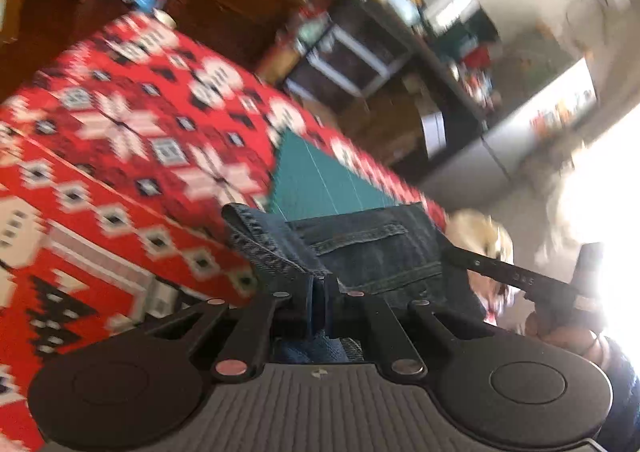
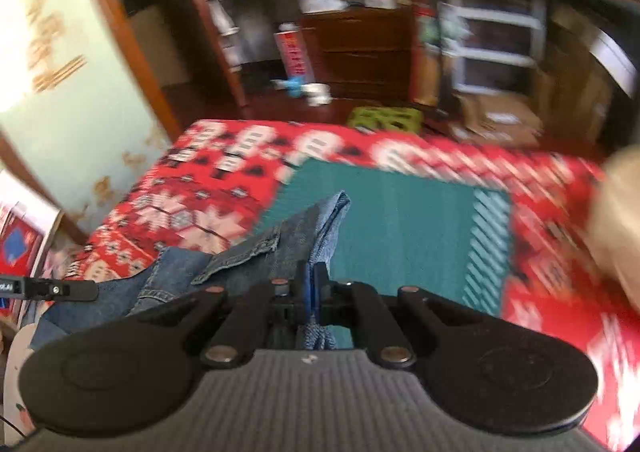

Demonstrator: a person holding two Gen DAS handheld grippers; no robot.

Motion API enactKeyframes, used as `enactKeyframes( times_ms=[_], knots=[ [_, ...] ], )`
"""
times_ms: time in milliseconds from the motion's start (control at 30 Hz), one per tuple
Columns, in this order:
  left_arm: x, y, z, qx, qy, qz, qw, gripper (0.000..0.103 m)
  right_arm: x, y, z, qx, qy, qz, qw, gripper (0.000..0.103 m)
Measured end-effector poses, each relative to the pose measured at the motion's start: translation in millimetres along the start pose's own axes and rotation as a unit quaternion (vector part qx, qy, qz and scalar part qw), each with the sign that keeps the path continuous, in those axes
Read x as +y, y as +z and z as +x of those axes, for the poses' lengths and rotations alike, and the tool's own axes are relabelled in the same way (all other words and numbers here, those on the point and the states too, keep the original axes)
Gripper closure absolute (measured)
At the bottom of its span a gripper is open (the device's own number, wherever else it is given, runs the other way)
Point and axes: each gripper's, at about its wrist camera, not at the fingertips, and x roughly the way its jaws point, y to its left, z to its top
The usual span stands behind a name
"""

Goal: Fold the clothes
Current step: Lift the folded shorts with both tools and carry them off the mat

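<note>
Blue denim garment (image 1: 372,248), coarse weave with stitched pocket flaps, hangs raised between both tools above a flat teal mat (image 2: 404,228) on a red-and-white patterned blanket (image 1: 132,140). Left gripper (image 1: 320,292) fingers are clenched on a denim edge; right gripper (image 2: 312,284) fingers likewise pinch denim. Both views are motion-blurred, with cluttered dark wooden shelving (image 2: 360,48) behind.

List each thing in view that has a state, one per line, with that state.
Left tongs: shut on jeans.
Right tongs: shut on jeans.
Jeans: lifted, held between both tongs, hanging bunched, not yet folded.
Green mat: flat on the red blanket.
Red blanket: spread flat.
</note>
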Motion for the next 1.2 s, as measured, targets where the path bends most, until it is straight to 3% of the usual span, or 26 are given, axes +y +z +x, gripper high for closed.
enactKeyframes(
  times_ms=[200, 433, 533, 700, 1000, 1067, 1133, 1200],
  knots=[
    [42.3, 14.3, -55.2, -0.102, 0.039, -0.05, 0.9928, 0.098, 61.6, 83.1, 89.6, 0.025, 0.095, -0.029, 0.995, 0.101],
    [88.1, 21.1, -88.0, -0.17, 0.074, -0.116, 0.9757, 0.098, 149.1, 132.1, 193.3, 0.052, 0.142, -0.082, 0.985, 0.101],
    [101.1, 23.9, -91.6, -0.185, 0.069, -0.146, 0.9693, 0.099, 181.9, 146.1, 229.9, 0.063, 0.146, -0.095, 0.983, 0.101],
    [112.1, 27.9, -83.5, -0.187, 0.058, -0.17, 0.9659, 0.1, 208.7, 158.1, 271.9, 0.075, 0.141, -0.123, 0.979, 0.101],
    [117.3, 26.3, -71.2, -0.182, 0.047, -0.175, 0.9663, 0.103, 207.3, 149.9, 330.8, 0.092, 0.103, -0.131, 0.982, 0.101],
    [118.9, 22.4, -71.8, -0.174, 0.054, -0.173, 0.9678, 0.103, 204.9, 144.7, 337.1, 0.091, 0.096, -0.133, 0.982, 0.094],
    [120.5, 18.4, -72.5, -0.167, 0.061, -0.17, 0.9692, 0.103, 205.0, 141.8, 334.9, 0.081, 0.074, -0.148, 0.983, 0.079],
    [122.0, 14.5, -73.2, -0.159, 0.068, -0.168, 0.9705, 0.103, 202.0, 140.3, 324.7, 0.073, 0.074, -0.155, 0.982, 0.078]
  ],
)
